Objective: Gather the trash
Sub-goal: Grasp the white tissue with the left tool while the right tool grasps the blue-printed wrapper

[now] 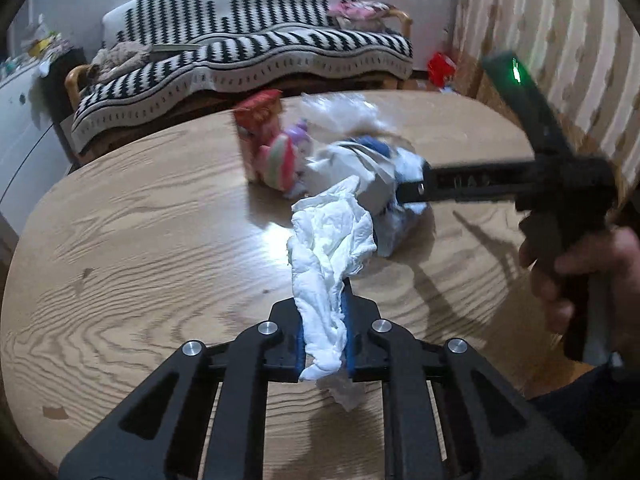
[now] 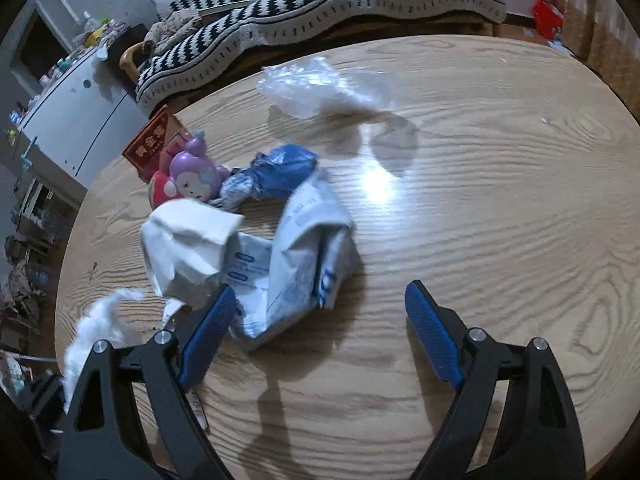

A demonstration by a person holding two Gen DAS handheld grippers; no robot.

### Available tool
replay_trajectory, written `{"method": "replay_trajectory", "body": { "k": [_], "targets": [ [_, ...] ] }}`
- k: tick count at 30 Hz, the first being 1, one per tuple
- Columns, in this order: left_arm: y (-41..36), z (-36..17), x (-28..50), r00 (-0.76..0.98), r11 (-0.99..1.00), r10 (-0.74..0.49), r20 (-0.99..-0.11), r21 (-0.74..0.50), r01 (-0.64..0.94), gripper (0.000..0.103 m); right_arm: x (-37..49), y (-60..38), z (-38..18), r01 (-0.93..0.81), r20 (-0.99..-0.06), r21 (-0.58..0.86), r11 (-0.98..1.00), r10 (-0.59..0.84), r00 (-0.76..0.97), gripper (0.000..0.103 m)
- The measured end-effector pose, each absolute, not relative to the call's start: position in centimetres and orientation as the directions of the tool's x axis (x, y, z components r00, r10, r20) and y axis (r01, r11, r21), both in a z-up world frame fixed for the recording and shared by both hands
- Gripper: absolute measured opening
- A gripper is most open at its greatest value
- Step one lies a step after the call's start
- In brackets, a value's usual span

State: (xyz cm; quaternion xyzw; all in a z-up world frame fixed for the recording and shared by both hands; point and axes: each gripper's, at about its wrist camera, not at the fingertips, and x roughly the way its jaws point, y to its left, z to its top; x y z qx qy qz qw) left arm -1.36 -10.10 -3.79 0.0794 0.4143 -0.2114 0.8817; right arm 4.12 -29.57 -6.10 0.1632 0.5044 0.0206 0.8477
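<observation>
My left gripper (image 1: 325,320) is shut on a crumpled white tissue (image 1: 332,248), held above the wooden table (image 1: 140,240); the same tissue shows at the lower left of the right wrist view (image 2: 100,320). My right gripper (image 2: 320,300) is open and empty, just above the table beside a crumpled white-and-blue paper wrapper (image 2: 296,256). It also shows in the left wrist view (image 1: 416,188), coming in from the right. A folded white paper (image 2: 188,244), a blue crumpled bag (image 2: 280,168) and a clear plastic bag (image 2: 316,88) lie nearby.
A purple and pink toy figure (image 2: 192,176) and a red box (image 2: 154,144) stand at the table's left side. A sofa with a black-and-white striped cover (image 1: 248,48) is behind the table. A white cabinet (image 2: 76,120) stands at the left, a curtain (image 1: 560,40) at the right.
</observation>
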Motion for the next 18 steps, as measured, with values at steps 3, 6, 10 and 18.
{"method": "replay_trajectory", "body": {
  "k": [3,6,10,18],
  "targets": [
    [-8.5,-3.0,-0.6,0.578,0.913,-0.313,-0.754,-0.069,0.403,0.013,4.5,-29.0,-6.2,0.114,-0.841,0.312,0.943,0.218,0.495,0.084],
    [-7.8,-2.9,-0.2,0.579,0.923,-0.309,-0.754,-0.091,0.374,0.013,4.7,-28.7,-6.3,0.099,-0.833,0.329,0.939,0.240,0.498,0.084],
    [-7.9,-2.9,0.3,0.572,0.925,-0.309,-0.760,-0.100,0.366,0.013,5.1,-28.6,-6.7,0.087,-0.818,0.374,0.923,0.284,0.499,0.078],
    [-8.7,-3.2,0.4,0.575,0.925,-0.291,-0.764,-0.070,0.374,0.013,4.9,-28.5,-6.4,0.085,-0.818,0.382,0.920,0.294,0.494,0.038]
  ]
}}
